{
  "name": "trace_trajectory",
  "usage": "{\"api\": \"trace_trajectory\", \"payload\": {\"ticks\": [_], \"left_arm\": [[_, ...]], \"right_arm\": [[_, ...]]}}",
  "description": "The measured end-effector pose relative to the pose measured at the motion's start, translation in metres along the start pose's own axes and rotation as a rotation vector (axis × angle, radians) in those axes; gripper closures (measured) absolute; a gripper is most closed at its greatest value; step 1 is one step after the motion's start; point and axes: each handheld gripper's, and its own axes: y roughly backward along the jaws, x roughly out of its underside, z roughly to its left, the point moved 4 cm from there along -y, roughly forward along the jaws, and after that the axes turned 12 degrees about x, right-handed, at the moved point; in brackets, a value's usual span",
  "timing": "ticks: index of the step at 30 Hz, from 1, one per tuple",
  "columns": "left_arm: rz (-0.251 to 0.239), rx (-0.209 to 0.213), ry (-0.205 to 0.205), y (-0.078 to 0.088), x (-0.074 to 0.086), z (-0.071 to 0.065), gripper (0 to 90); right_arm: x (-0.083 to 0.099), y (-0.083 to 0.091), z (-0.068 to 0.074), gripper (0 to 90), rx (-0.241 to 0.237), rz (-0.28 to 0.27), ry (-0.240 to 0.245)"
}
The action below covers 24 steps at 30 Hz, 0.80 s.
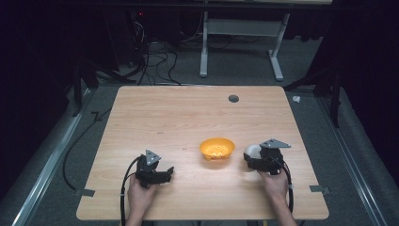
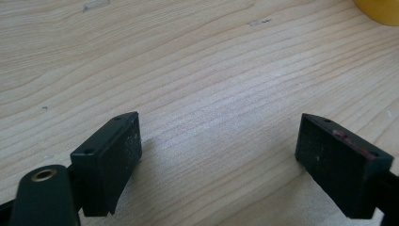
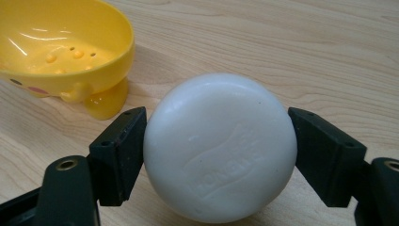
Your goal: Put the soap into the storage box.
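Right gripper [image 3: 220,155] is clamping a round white soap bar [image 3: 220,147] between its 2 jaws, each pad pressing a side of the bar, embossed face turned toward the camera. Ahead of the left jaw and just beyond it, the yellow soap dish [image 3: 66,52] is sitting on its stubby feet, drain holes showing in its floor. Left gripper [image 2: 219,155] is resting low over bare wooden table [image 2: 197,61], jaws spread wide with nothing between them, the dish's edge peeking far off past the right jaw. My guess: the bar is heading for that dish. The risk is that smooth, curved soap is squirting out from 2 flat pads if the squeeze is uneven, or the light dish is tipping if the bar is catching its rim.
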Motion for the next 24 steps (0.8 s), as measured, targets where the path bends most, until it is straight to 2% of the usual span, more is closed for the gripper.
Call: {"api": "trace_trajectory", "payload": {"ticks": [24], "left_arm": [[0.001, 0.001, 0.000, 0.000, 0.000, 0.000, 15.4]], "right_arm": [[-0.018, 0.016, 0.009, 24.3, -0.039, -0.042, 0.020]]}}
